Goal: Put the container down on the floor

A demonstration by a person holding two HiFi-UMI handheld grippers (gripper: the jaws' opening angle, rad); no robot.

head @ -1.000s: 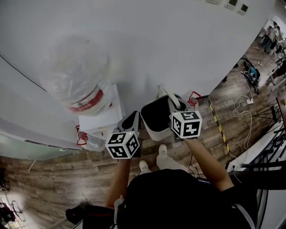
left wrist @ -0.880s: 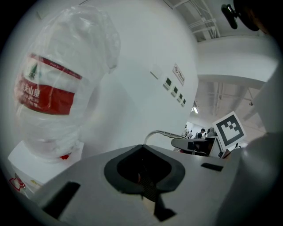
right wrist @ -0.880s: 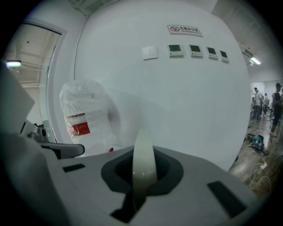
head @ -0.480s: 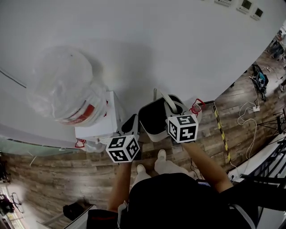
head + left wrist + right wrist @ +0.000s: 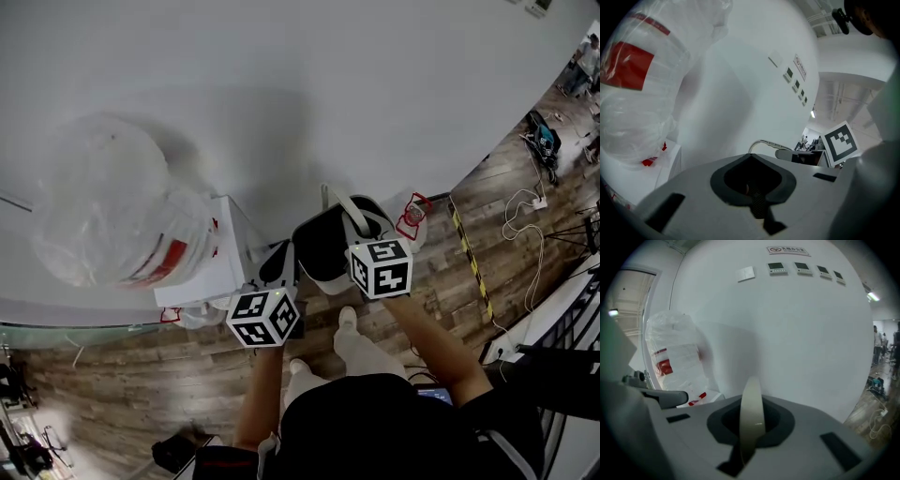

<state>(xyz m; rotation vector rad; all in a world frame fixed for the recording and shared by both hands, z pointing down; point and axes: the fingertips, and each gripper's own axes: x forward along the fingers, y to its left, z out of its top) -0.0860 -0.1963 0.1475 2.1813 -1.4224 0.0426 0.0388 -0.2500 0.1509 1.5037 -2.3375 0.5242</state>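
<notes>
The container (image 5: 322, 277) is a white bin with a dark inside, held above the wood floor (image 5: 141, 394) close to the white wall. My right gripper (image 5: 362, 221) is at its right rim, shut on a pale strap (image 5: 751, 418) that stands upright between its jaws (image 5: 751, 437). The left gripper (image 5: 280, 257) lies against the bin's left rim. In the left gripper view its jaws (image 5: 754, 190) sit in a dark recess and no rim shows between them. The bin's dark opening (image 5: 806, 157) shows just beyond.
A big plastic-wrapped bundle (image 5: 108, 216) with a red label rests on a white box (image 5: 202, 274) left of the bin. The person's shoes (image 5: 349, 326) stand right below it. Yellow-black tape (image 5: 469, 262) and cables (image 5: 520, 211) lie on the floor to the right.
Both grippers and the bin between them have sunk a little and drawn nearer the wall. The grip on the strap is the same.
</notes>
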